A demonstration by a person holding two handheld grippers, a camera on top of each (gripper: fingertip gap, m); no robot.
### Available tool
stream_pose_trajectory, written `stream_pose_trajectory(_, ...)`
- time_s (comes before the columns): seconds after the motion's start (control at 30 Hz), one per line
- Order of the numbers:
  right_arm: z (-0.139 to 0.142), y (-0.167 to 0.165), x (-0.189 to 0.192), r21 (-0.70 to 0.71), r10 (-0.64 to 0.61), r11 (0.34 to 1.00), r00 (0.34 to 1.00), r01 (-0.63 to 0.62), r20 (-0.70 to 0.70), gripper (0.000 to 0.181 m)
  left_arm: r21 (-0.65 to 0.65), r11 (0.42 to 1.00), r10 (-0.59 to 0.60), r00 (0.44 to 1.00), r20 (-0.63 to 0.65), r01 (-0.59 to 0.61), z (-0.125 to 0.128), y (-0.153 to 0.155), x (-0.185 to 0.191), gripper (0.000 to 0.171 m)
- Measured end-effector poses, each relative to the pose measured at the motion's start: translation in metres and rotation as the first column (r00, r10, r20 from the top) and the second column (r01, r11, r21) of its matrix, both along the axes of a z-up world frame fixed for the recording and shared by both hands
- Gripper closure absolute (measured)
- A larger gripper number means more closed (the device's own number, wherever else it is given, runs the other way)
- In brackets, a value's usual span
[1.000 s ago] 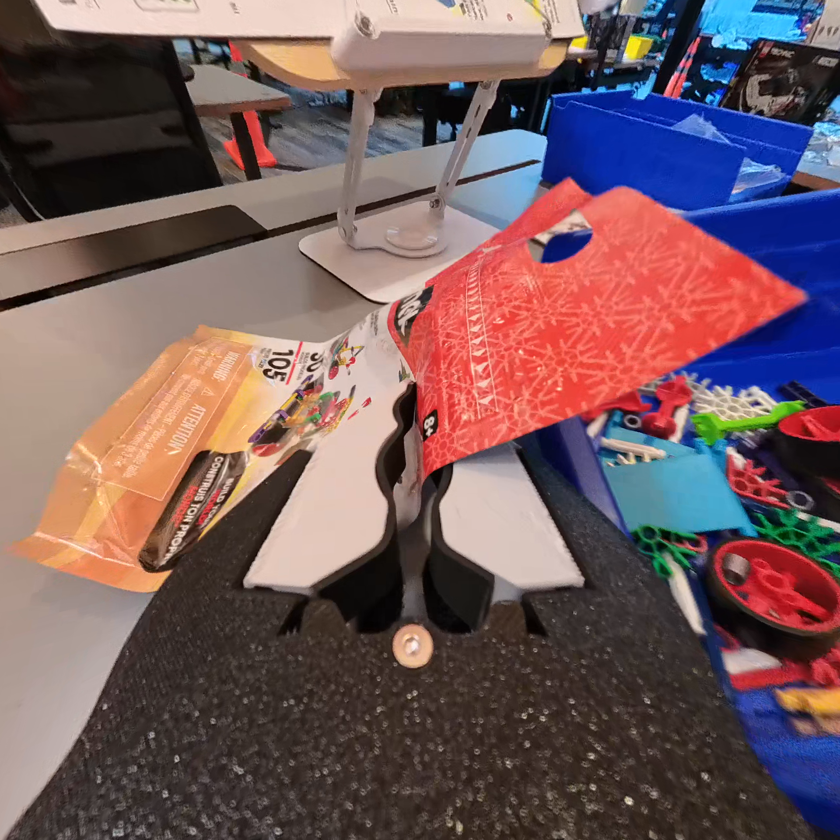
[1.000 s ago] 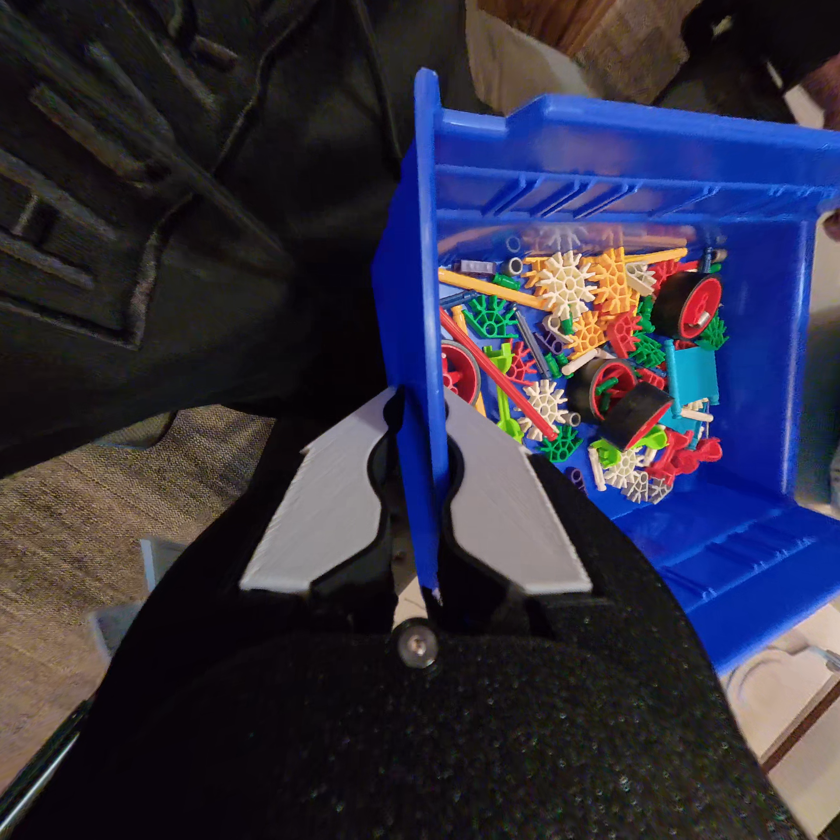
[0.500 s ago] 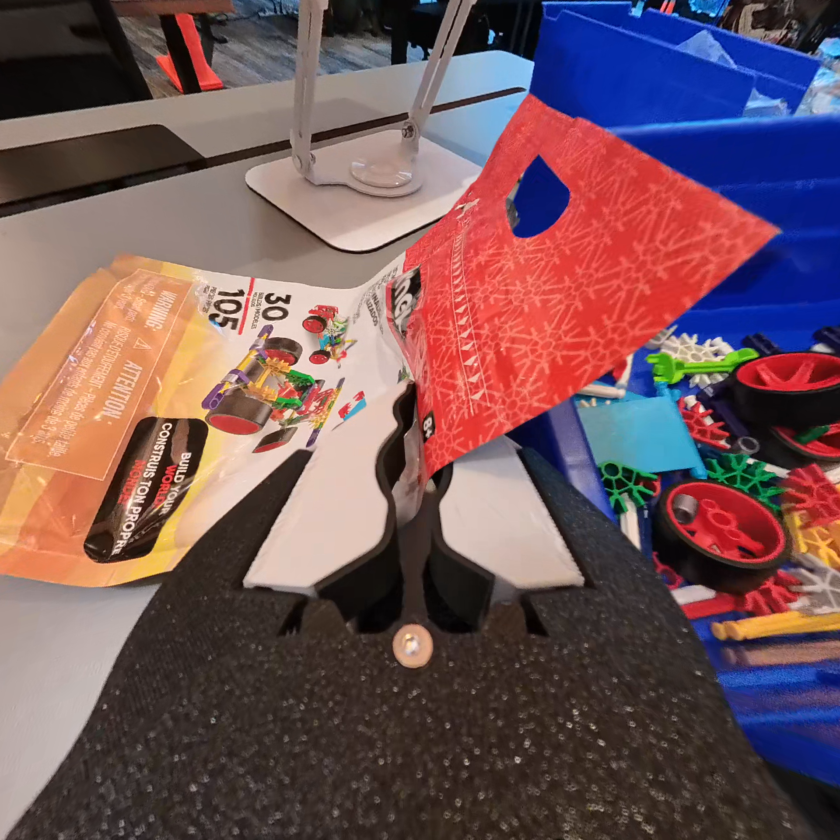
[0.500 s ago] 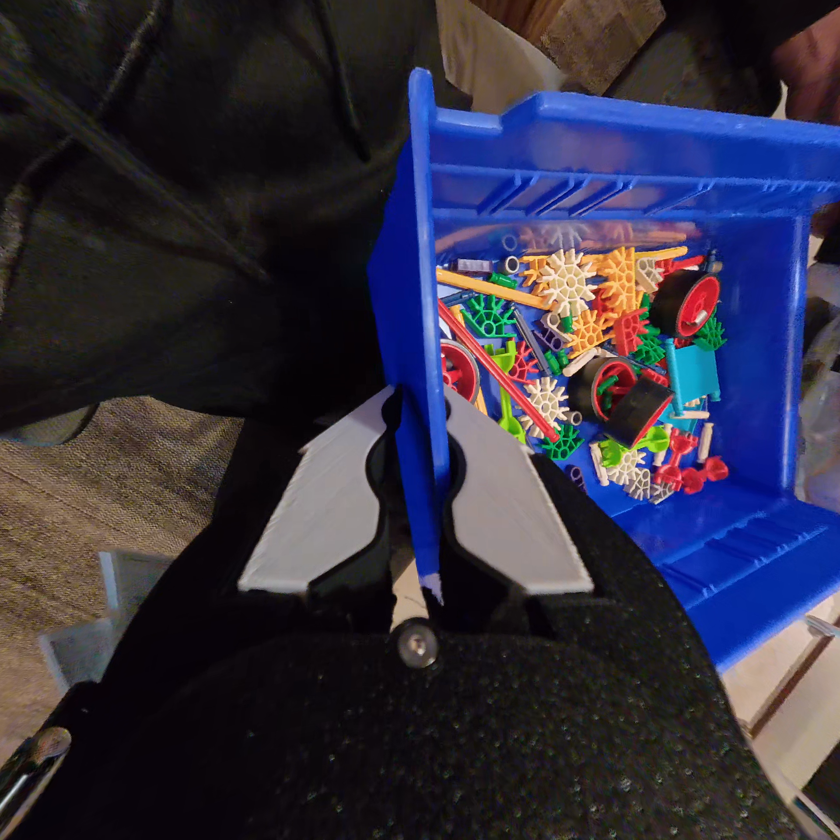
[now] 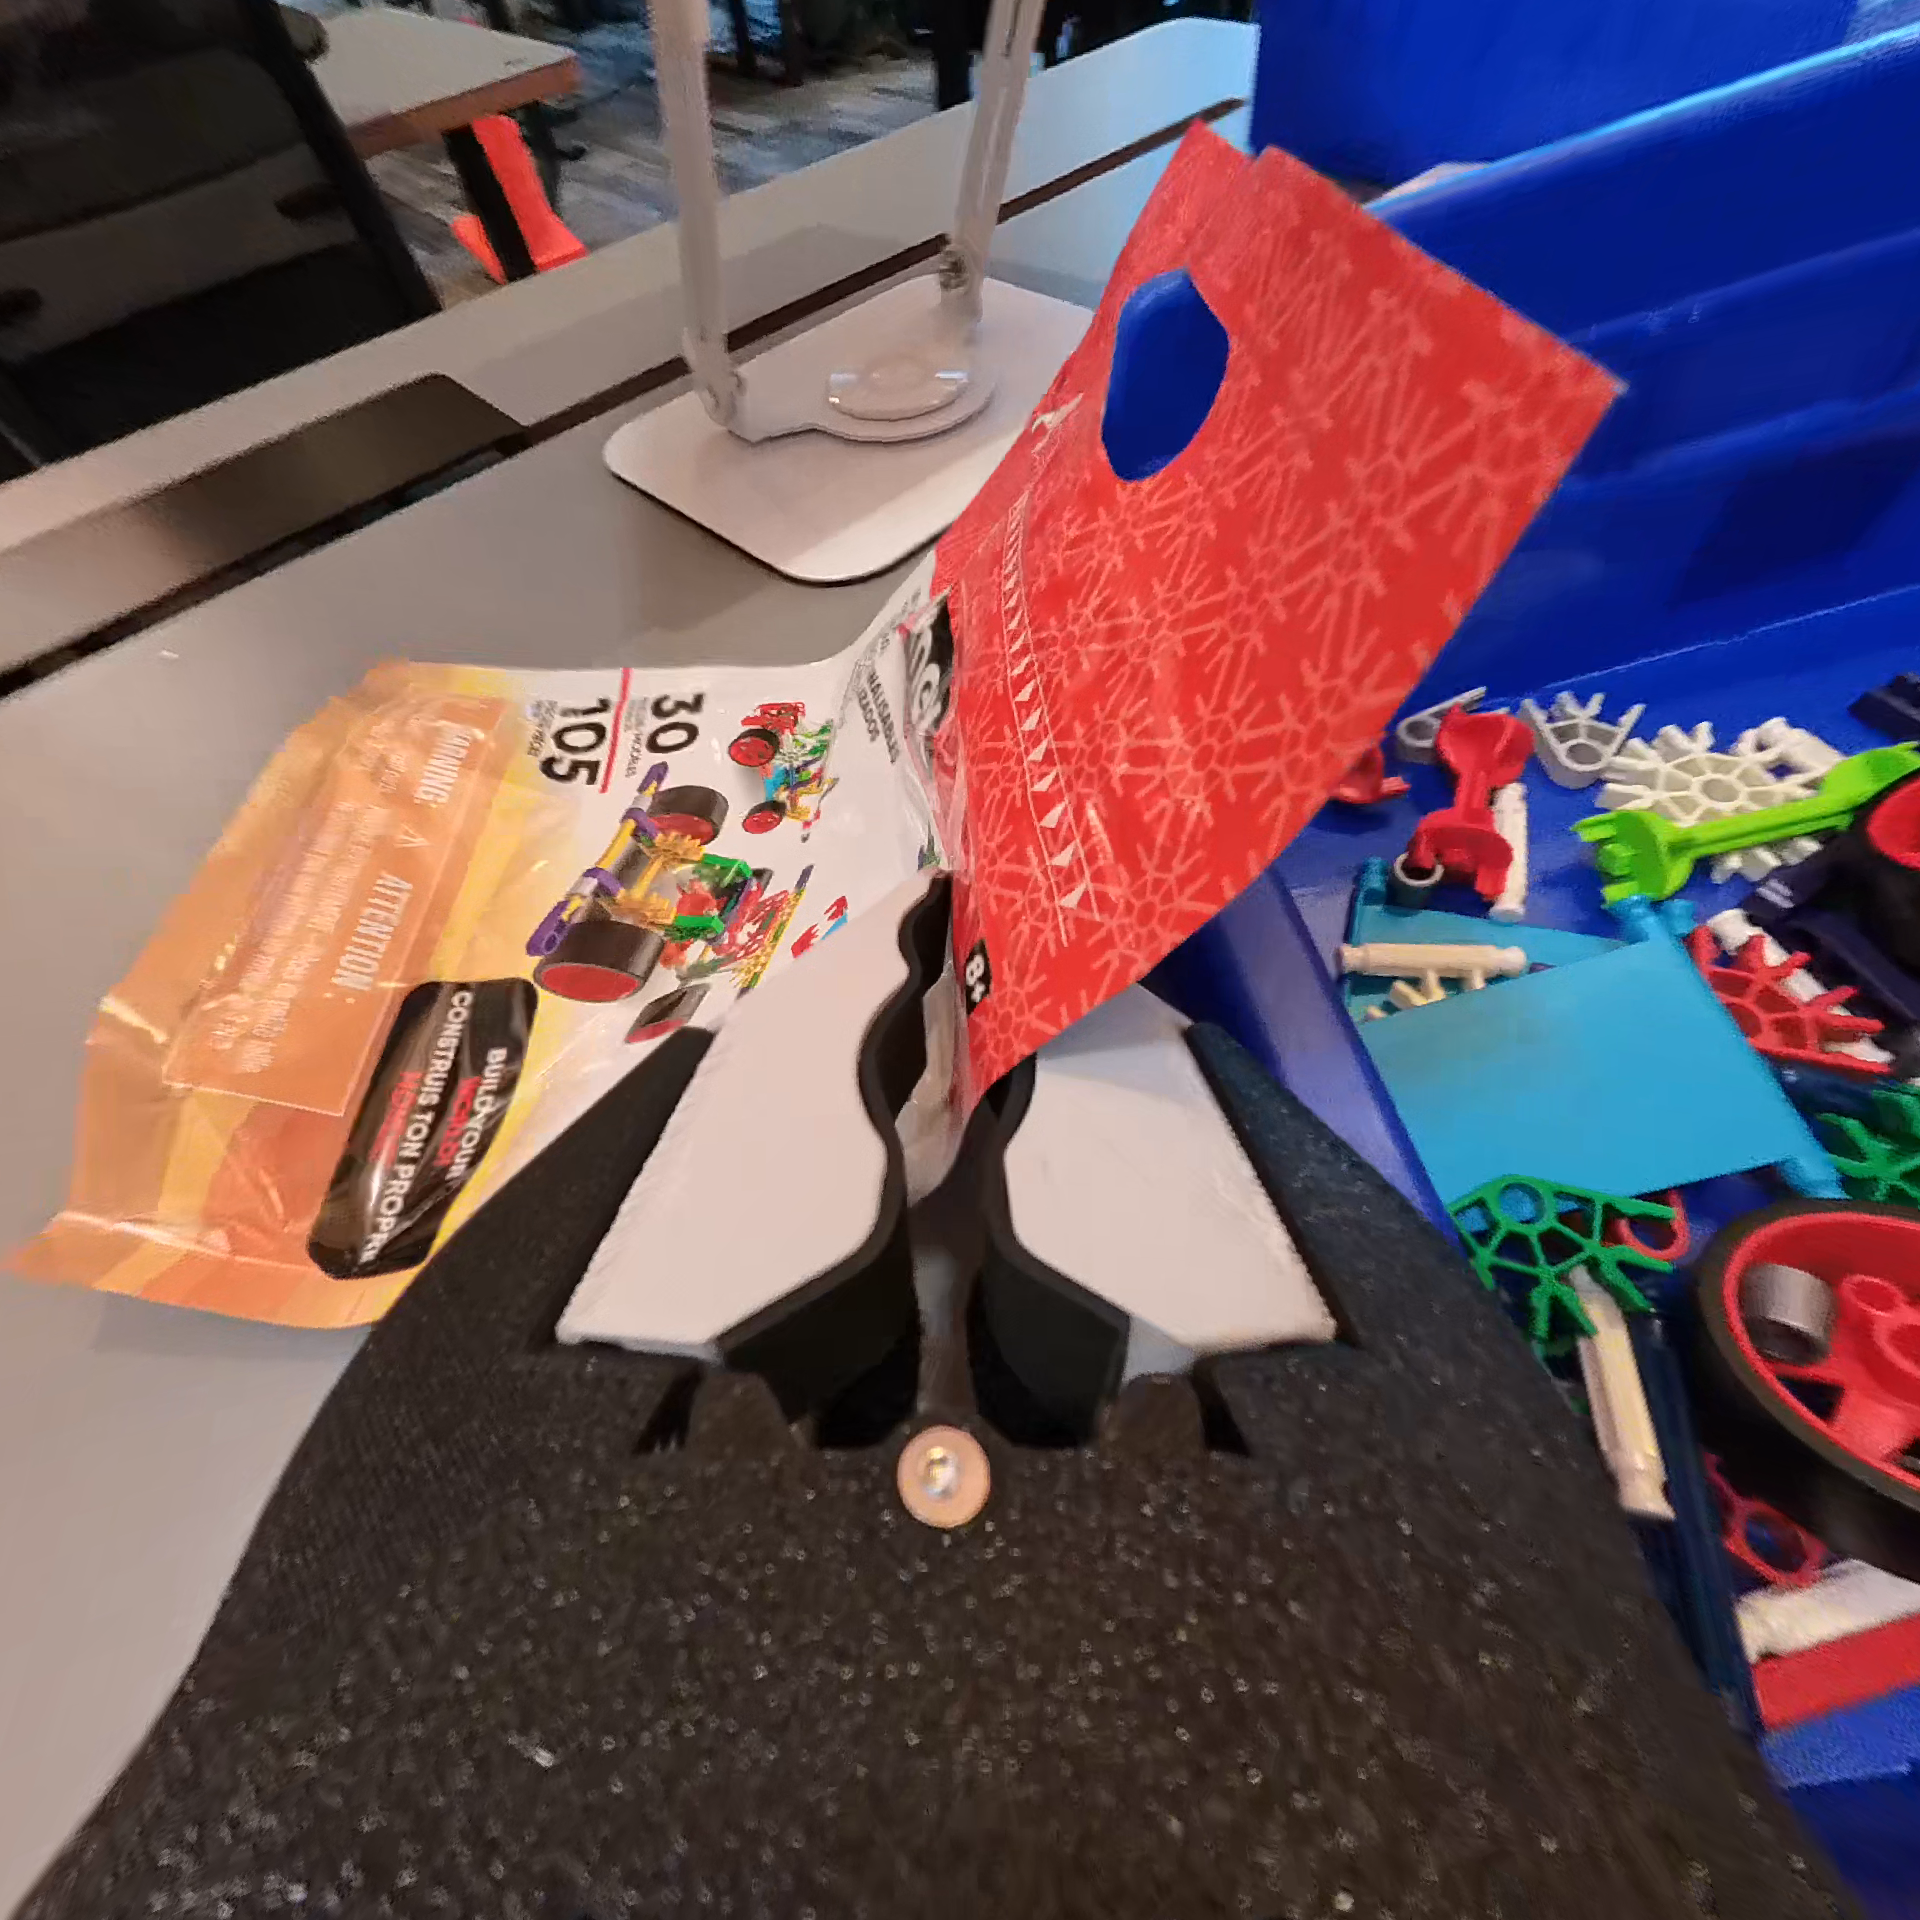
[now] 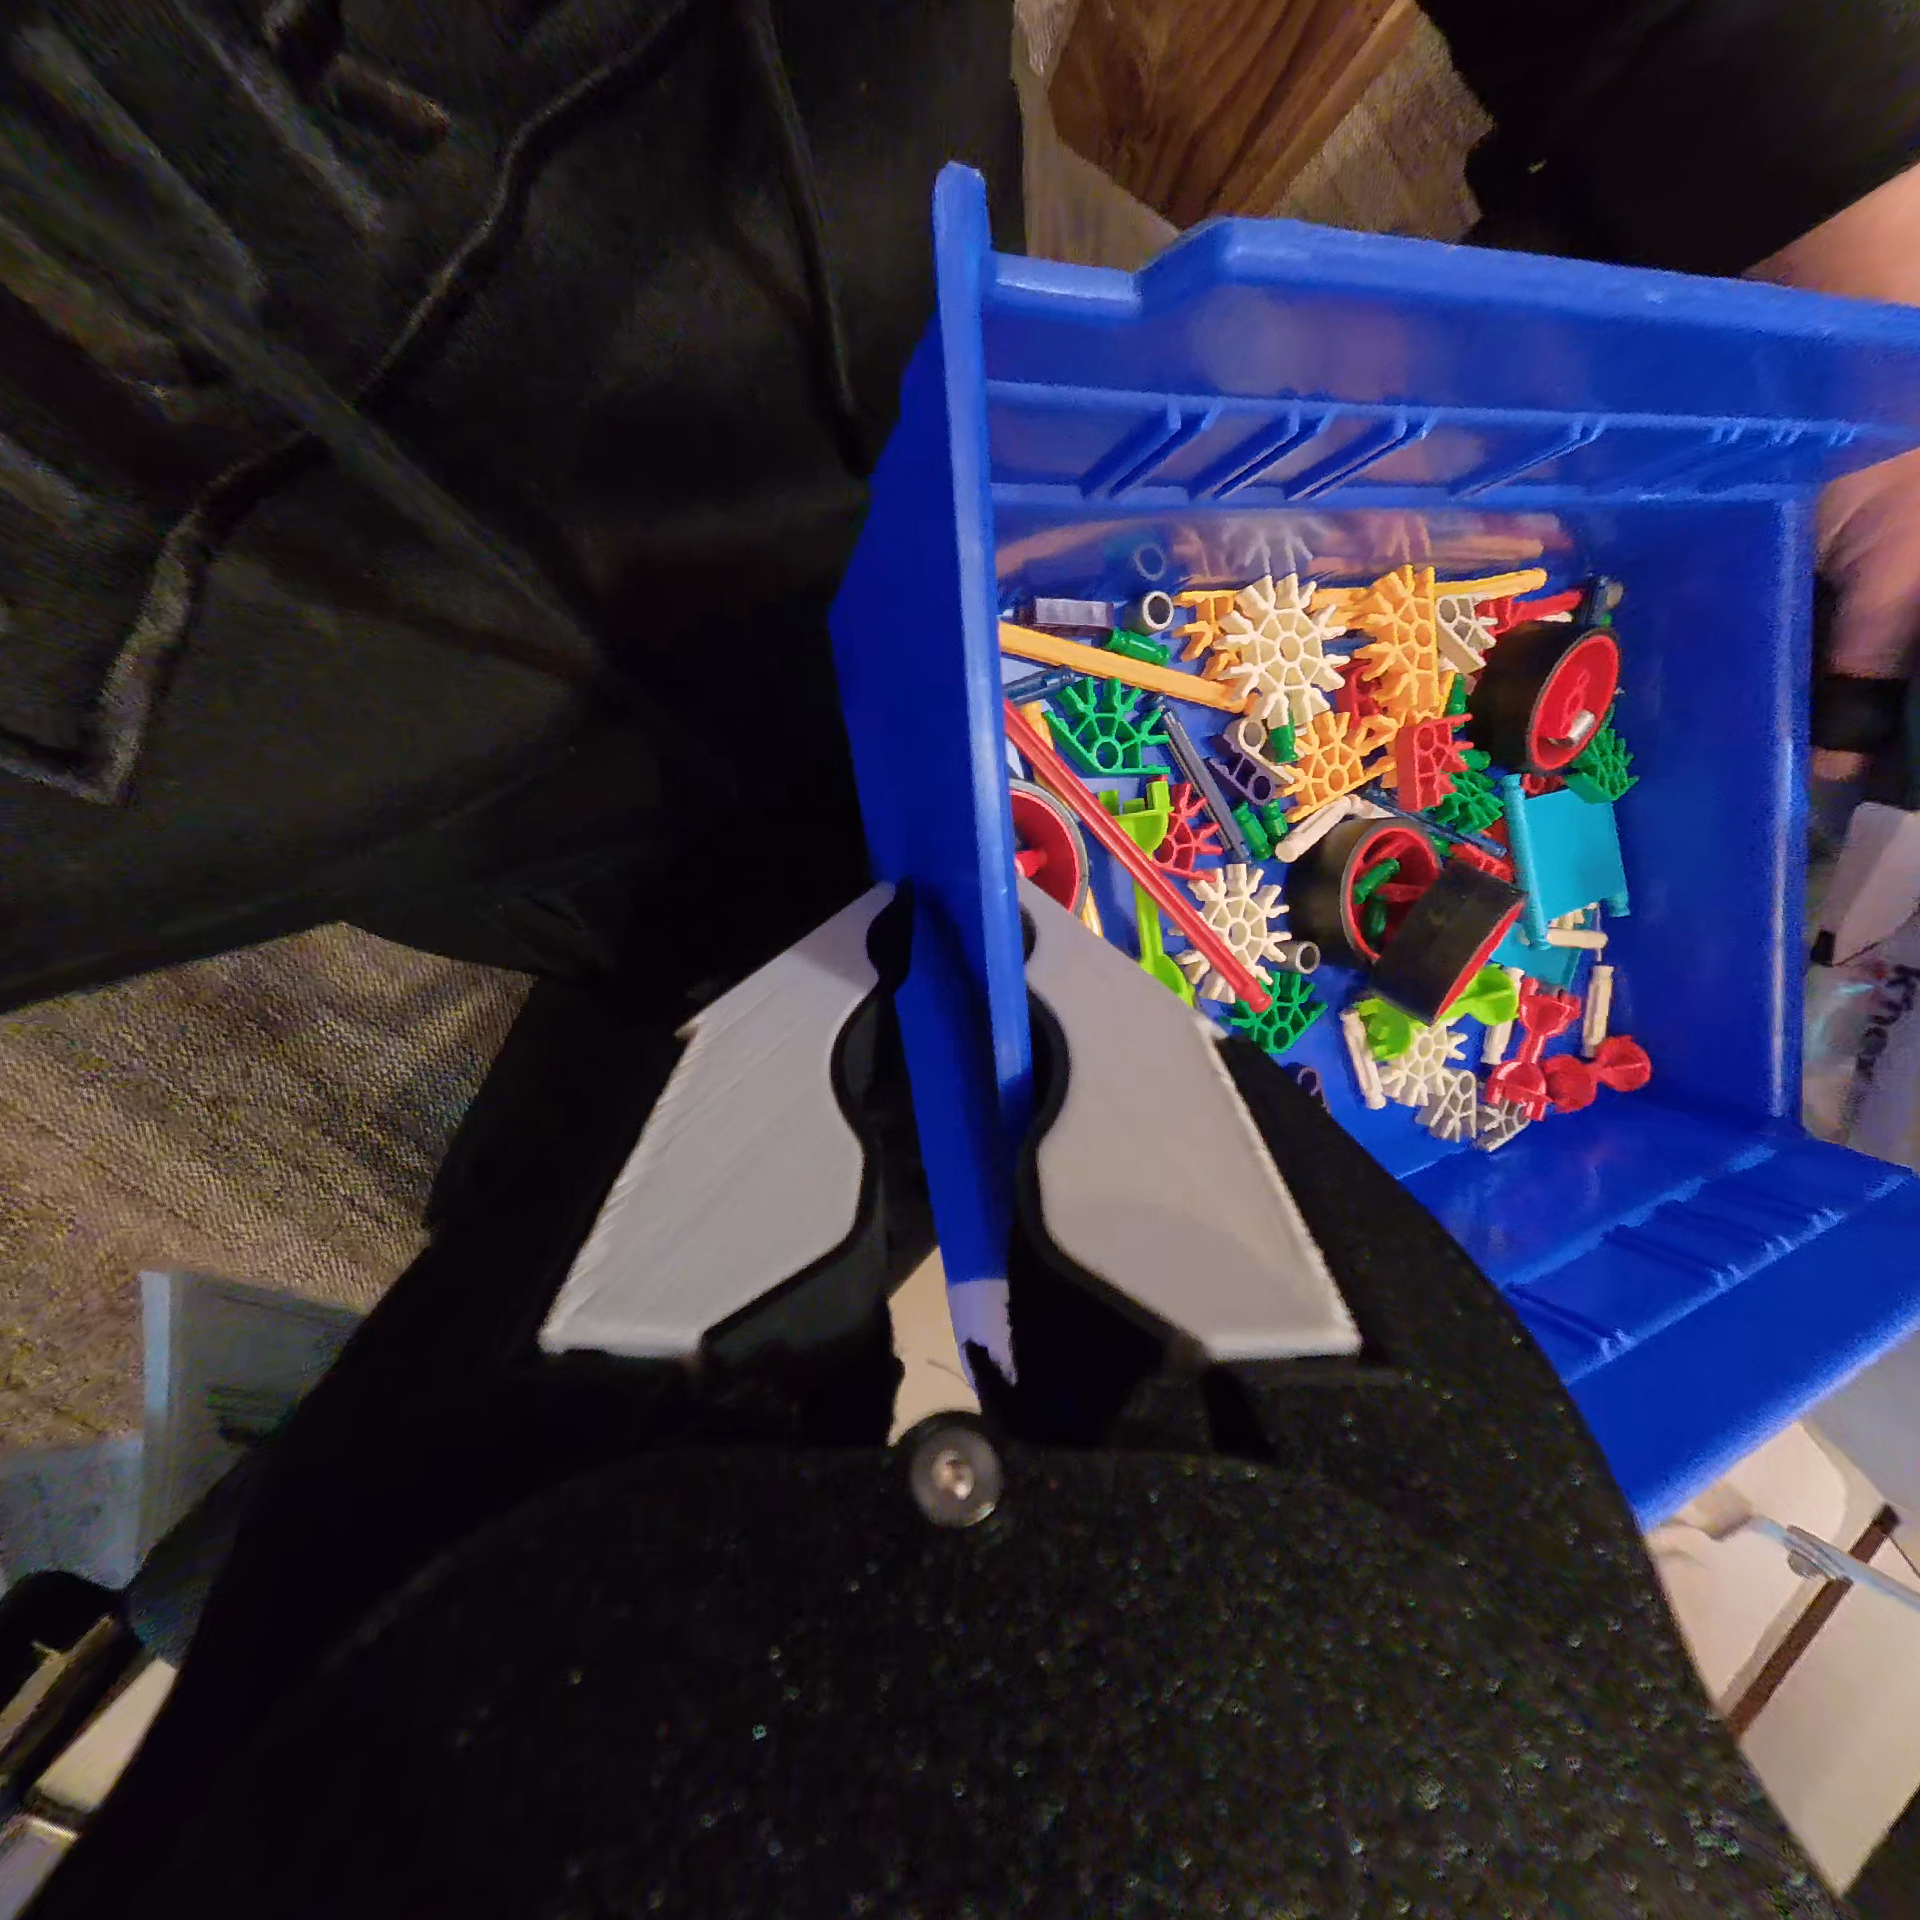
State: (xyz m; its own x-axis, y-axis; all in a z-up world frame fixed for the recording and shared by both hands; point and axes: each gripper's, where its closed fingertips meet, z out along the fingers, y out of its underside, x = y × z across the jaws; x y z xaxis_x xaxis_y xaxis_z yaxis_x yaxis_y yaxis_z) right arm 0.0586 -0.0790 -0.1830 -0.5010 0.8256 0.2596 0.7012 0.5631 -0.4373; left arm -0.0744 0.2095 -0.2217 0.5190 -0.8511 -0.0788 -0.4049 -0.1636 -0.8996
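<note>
My left gripper (image 5: 951, 997) is shut on the edge of a toy bag (image 5: 1195, 665) with a red top and an orange, clear lower part. The bag's lower part lies on the grey table (image 5: 208, 1507) and its red top stands up against a blue bin (image 5: 1766, 436). My right gripper (image 6: 961, 977) is shut on the side wall of the blue bin (image 6: 966, 623) and holds it tilted. Several coloured plastic building pieces and red wheels (image 6: 1382, 831) lie inside the bin. They also show in the left wrist view (image 5: 1662, 1039).
A white stand base (image 5: 831, 468) sits on the table behind the bag. Another blue bin (image 5: 1507, 94) stands at the back right. A person in dark clothing (image 6: 416, 468) is close on the left of the right wrist view, with a hand (image 6: 1870, 540) by the bin's far side. One gripper's finger ends stand about 30 centimeters off the other's.
The left view has shifted slightly, and the bag's red top stands a bit more upright. The right gripper keeps its hold on the bin wall, and the bin has hardly moved.
</note>
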Motion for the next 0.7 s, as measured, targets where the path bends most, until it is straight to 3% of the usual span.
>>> stream_pose_trajectory(0.2, -0.013, 0.016, -0.003, -0.029, -0.065, 0.997, 0.998, 0.065, 0.007, 0.17, 0.007, 0.999, 0.045, 0.998, 0.033, -0.045, 0.007, 0.016, -0.009, 0.171)
stream_pose_trajectory(0.4, -0.025, 0.03, -0.009, 0.052, -0.107, 0.993, 0.994, 0.109, -0.029, 0.16, 0.01, 1.0, 0.02, 0.998, 0.067, -0.021, 0.015, 0.023, -0.008, 0.171)
stream_pose_trajectory(0.57, 0.001, 0.031, -0.005, 0.147, -0.097, 0.983, 0.989, 0.113, -0.109, 0.151, 0.005, 1.0, 0.017, 0.997, 0.07, -0.018, 0.014, 0.028, -0.011, 0.171)
stream_pose_trajectory(0.7, 0.063, 0.029, -0.006, 0.042, -0.108, 0.991, 0.94, 0.129, -0.324, 0.151, 0.044, 0.998, 0.028, 0.995, 0.097, -0.033, 0.028, 0.034, -0.018, 0.171)
